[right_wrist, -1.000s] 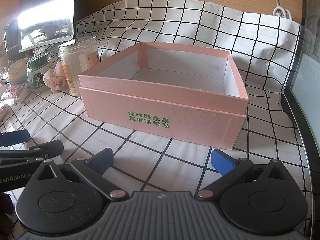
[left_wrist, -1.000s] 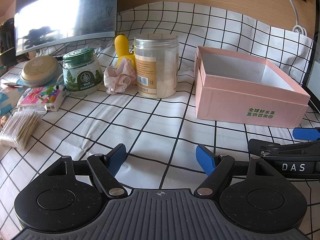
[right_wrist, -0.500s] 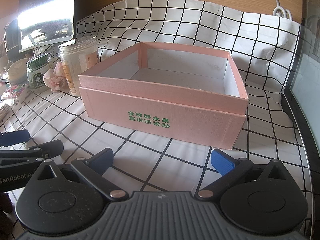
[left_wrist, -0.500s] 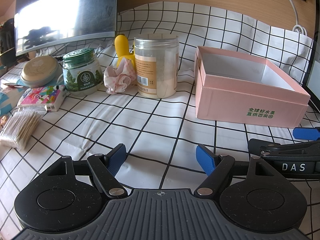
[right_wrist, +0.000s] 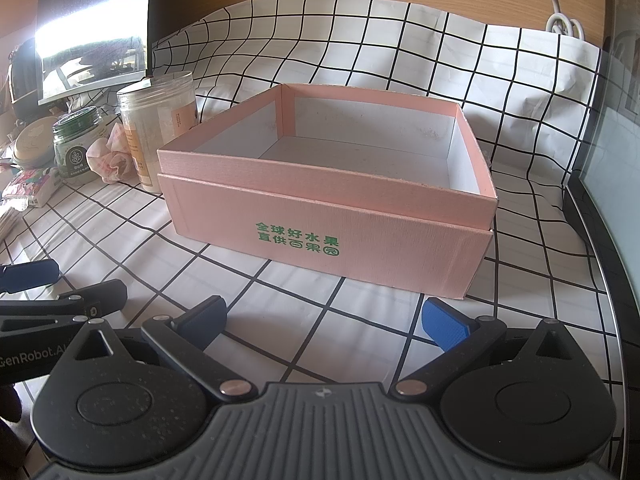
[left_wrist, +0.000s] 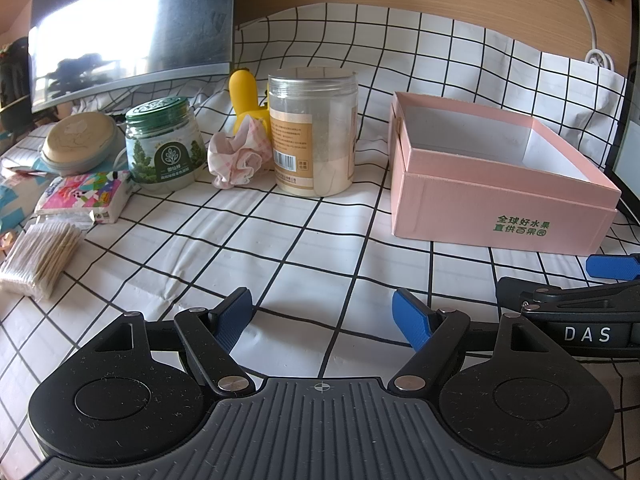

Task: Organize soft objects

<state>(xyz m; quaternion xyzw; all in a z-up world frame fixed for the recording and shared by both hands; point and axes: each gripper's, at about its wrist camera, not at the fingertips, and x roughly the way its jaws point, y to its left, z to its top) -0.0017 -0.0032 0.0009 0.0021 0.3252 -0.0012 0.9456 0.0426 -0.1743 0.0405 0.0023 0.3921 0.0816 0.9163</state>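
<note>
1. Pink cardboard box (right_wrist: 326,216) sits exactly where it did a second ago, open-topped and holding nothing, on the checked cloth (left_wrist: 304,248) covering the desk; nothing in either view has shifted
2. My left gripper (left_wrist: 322,314) is as it was, its blue pads spread wide apart over bare cloth, holding nothing
3. My right gripper (right_wrist: 324,318) is likewise unmoved, jaws apart and holding nothing, just in front of the box
4. The soft things lie to the left, well apart from the box: a crumpled pink cloth (left_wrist: 237,156) between the green-lidded jar (left_wrist: 163,146) and the tall clear jar (left_wrist: 313,130), a colourful tissue pack (left_wrist: 86,196) and a bundle of cotton swabs (left_wrist: 40,258)
5. A yellow toy (left_wrist: 244,94) is half hidden behind the cloth and the tall jar, so I cannot make out its shape
6. The swabs and the items at the far left are cut off by the frame edge
</note>
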